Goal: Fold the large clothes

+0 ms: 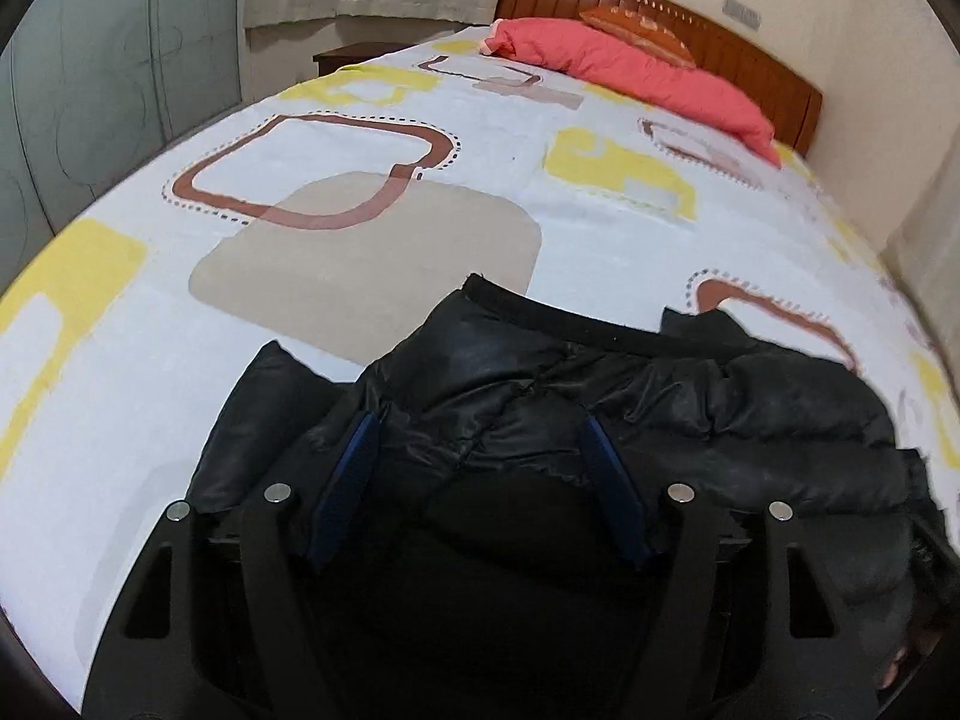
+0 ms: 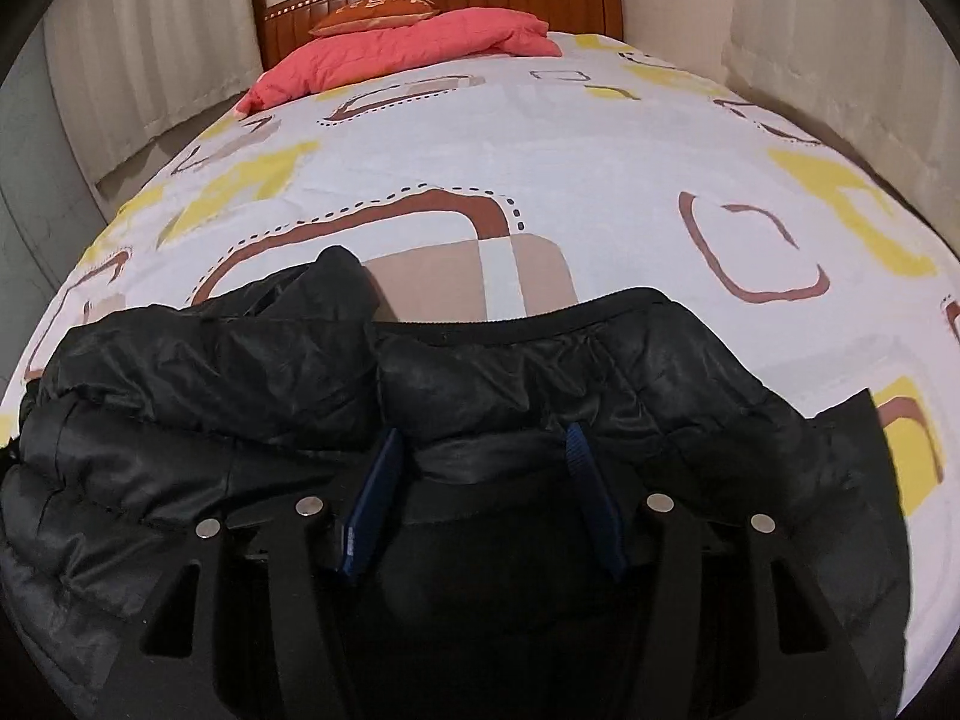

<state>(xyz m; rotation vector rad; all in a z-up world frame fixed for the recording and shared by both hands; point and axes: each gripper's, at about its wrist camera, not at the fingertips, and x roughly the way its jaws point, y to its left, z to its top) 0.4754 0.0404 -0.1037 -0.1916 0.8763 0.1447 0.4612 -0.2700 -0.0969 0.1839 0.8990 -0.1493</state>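
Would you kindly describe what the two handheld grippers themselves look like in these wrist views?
Both look alike. The left gripper and the right gripper each have a matte black frame with angled struts and slot-like cutouts, four round silver pins, and two flat fingers faced with dark blue ribbed pads. No cables, markings or sleeves are visible.

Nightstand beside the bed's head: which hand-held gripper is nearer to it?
Left, probably. The left hand-held gripper grips the black jacket on the nightstand side; the right hand-held gripper grips it farther across.

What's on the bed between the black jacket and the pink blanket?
Nothing, just bare patterned sheet between the jacket and the blanket; both wrist views show it.
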